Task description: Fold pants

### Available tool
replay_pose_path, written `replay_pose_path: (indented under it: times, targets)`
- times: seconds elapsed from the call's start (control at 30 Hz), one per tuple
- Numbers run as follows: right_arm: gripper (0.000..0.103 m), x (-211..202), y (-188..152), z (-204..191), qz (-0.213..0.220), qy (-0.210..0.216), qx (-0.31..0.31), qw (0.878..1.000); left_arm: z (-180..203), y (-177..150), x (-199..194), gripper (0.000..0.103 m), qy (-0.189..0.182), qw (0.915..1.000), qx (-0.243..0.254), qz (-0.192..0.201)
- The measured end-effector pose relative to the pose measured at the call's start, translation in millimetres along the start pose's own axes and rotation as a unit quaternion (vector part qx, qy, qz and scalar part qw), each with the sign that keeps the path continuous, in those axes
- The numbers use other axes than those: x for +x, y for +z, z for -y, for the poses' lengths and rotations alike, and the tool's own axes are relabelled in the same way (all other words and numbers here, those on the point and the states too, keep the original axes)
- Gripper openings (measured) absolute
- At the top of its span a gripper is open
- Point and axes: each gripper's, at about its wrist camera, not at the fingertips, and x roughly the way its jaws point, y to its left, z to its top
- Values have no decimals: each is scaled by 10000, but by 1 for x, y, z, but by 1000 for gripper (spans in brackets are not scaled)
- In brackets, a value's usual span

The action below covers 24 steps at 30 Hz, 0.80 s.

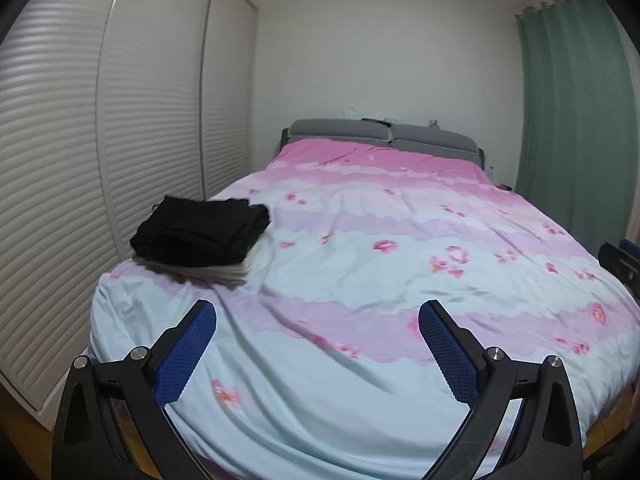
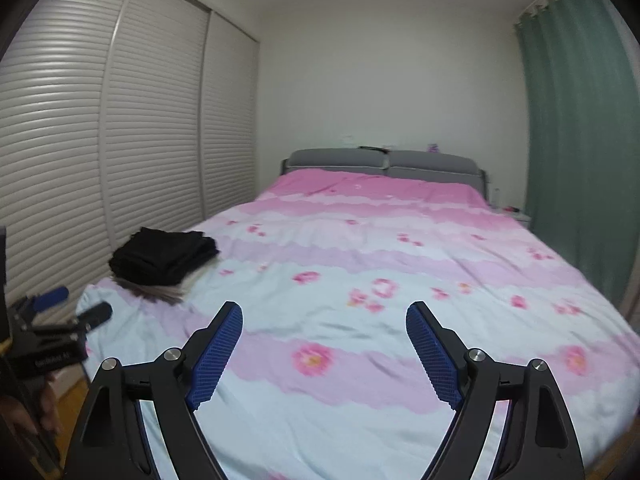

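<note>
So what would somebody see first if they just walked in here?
The big bed with its pink and pale blue flowered cover fills the room. A folded black garment sits on a lighter folded one near the bed's left edge, by the white slatted wardrobe doors. A green curtain hangs on the right.

Black folded pants (image 1: 200, 232) lie on what looks like pale grey cloth (image 1: 224, 272); the bedcover (image 1: 360, 264) is pink, lilac and pale-blue banded with pink flowers; teal curtain (image 1: 576, 100)
</note>
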Motion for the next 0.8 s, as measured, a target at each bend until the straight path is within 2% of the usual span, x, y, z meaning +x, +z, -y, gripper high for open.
replay_pose_path:
  times: [0.23,0.4,0.57,0.8]
  targets:
    - [88,-49,-23,38,-153,-551,249,9981,53,-6,-41,103,-205,9989,395,172]
    - [88,-77,-34,50,-170,-762,323,9964,71,-14,-53,103,-255,9983,516,-9]
    - [88,-98,-44,64,-130,-795,671,9945,77,-23,-61,103,-247,9982,526,-112]
    - [88,-109,-48,61,-160,-699,689,9950,89,-25,-84,103,-258,9980,581,-47]
